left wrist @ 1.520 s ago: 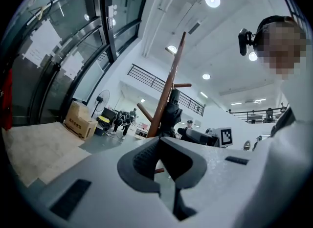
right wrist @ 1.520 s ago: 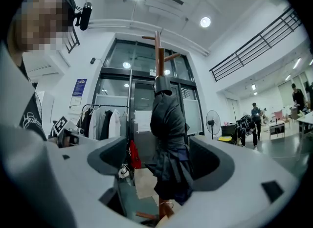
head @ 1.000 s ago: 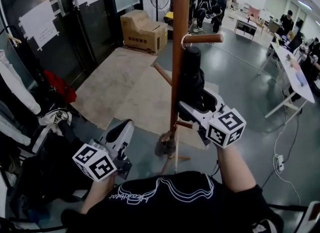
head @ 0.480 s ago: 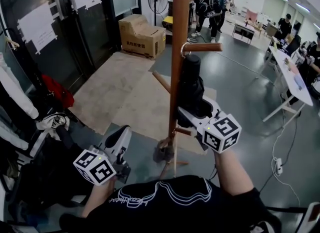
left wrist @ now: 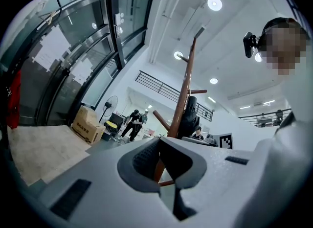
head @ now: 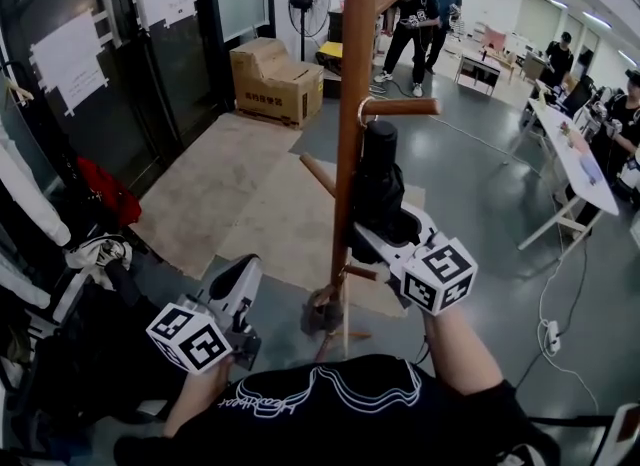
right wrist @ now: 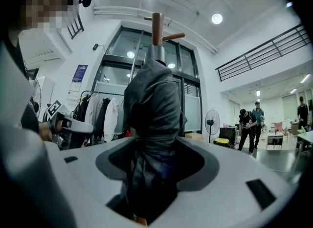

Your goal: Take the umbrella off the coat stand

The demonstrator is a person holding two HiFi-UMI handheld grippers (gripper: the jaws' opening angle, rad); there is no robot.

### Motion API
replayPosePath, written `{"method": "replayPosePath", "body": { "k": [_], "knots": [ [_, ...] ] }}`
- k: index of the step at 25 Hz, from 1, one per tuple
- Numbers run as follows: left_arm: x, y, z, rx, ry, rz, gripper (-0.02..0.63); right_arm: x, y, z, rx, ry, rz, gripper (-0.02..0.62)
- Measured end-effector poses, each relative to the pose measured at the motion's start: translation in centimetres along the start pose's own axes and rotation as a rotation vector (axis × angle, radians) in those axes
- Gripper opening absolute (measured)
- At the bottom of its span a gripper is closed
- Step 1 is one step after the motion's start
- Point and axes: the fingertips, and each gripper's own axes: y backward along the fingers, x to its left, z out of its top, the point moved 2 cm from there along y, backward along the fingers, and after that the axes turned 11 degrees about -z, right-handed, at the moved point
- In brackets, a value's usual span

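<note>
A black folded fabric umbrella (head: 380,189), bunched and creased with a rounded black cap on top, hangs upright by a thin loop from a side peg (head: 405,107) of the tall brown wooden coat stand (head: 352,104). The right gripper (head: 386,226) points level at its lower half; the jaws are closing with the fabric filling the gap between them. The left gripper (head: 244,269) sits low and well apart, jaws together, empty. Print on the brown cardboard box (head: 275,79) is too small to read.
</note>
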Motion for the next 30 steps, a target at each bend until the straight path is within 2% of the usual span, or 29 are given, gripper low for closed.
{"method": "replayPosePath", "body": {
  "k": [8, 30],
  "knots": [
    [0.2, -0.8, -0.2, 0.011, 0.004, -0.001, 0.005, -0.2, 0.5, 1.1, -0.033, -0.013, 0.007, 0.249],
    [-3.0, -1.3, 0.1, 0.041, -0.019, -0.036, 0.005, -0.9, 5.0, 4.6, -0.117, -0.04, -0.008, 0.249]
  ]
}}
